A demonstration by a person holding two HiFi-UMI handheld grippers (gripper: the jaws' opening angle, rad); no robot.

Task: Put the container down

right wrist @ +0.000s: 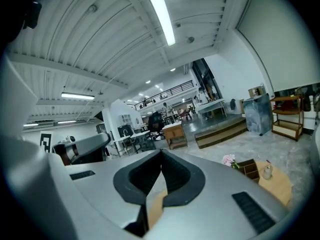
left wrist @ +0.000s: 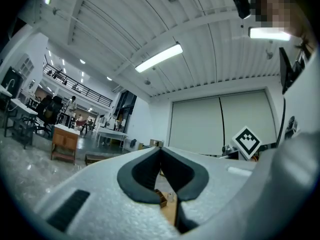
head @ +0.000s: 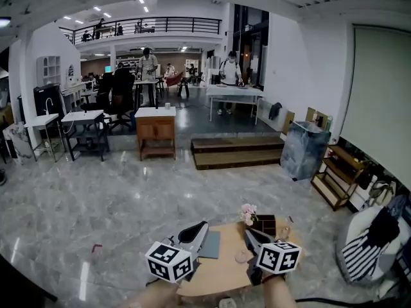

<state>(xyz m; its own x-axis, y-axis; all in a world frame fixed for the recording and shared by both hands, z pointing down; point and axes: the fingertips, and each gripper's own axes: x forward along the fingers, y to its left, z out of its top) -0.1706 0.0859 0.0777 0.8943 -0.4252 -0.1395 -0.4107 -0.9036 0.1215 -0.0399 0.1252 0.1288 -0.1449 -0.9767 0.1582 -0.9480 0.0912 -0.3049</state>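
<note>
In the head view a low round wooden table point(head: 221, 276) stands below me. It carries a dark wooden compartment box point(head: 264, 224), pink flowers point(head: 248, 212), a small clear bottle point(head: 284, 231) and a small pale round container point(head: 241, 256). My left gripper point(head: 204, 224) hovers over the table's left part, above a grey mat point(head: 209, 244). Its jaws meet at the tips point(left wrist: 161, 149), shut on nothing. My right gripper point(head: 247, 231) hangs close to the box, also shut point(right wrist: 161, 151) and holding nothing. The right gripper view shows the box point(right wrist: 248, 167) and bottle point(right wrist: 267, 171) ahead to the right.
Pale marble floor surrounds the table. A low wooden shelf point(head: 338, 177) and a wrapped grey cabinet point(head: 304, 149) stand at the right, and striped bags point(head: 363, 249) lie near the table. A wooden side cabinet point(head: 155, 130), a low platform point(head: 237, 151), desks and people are far back.
</note>
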